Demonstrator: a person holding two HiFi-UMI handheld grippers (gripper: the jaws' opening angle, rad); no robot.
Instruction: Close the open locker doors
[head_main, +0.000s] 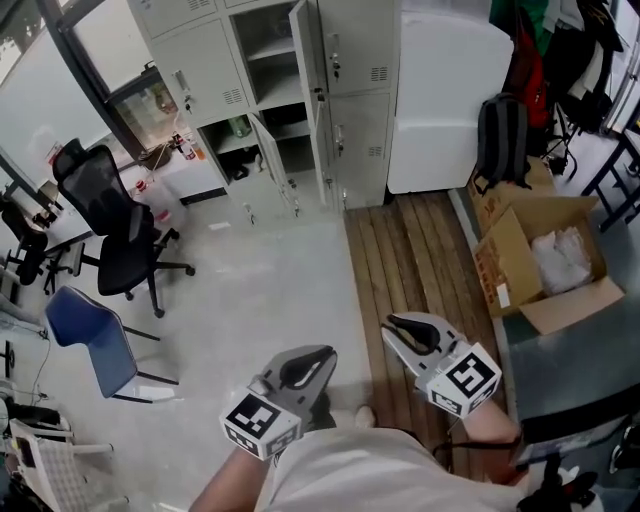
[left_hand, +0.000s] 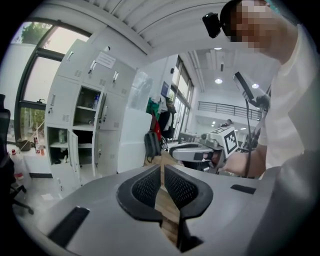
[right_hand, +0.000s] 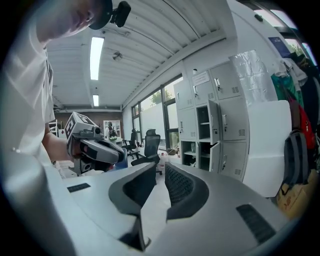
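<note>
Seen from above, a person stands on a pale floor (head_main: 280, 270) beside a strip of wooden boards (head_main: 400, 250). They hold the left gripper (head_main: 318, 358) and the right gripper (head_main: 400, 326) low in front of the body. Both grippers are aimed a little downward toward a bank of grey lockers (head_main: 200, 70), well away at the far wall. Both pairs of jaws are closed with nothing between them. Two locker doors stand open: an upper door (head_main: 303, 50) and, just below and to its left, a lower door (head_main: 270, 160). Each is swung out into the room, and shelves and a few small items show in the compartments behind them. Nothing touches either door, so the closing appears not to have begun. The main risks lie in the approach and the push. A black office chair (head_main: 100, 195) sits left of the route, and the edge where the floor meets the boards runs just beside where the person stands, so a careless step could catch either. With the jaws closed, each door will probably be nudged with the tips. A push near the hinge edge may slide off, and a hard shove could make the thin metal door bounce back open. Items near the front of the lower compartment might stop that door short of latching. The two doors hang near one another, so swinging one may knock the other.
</note>
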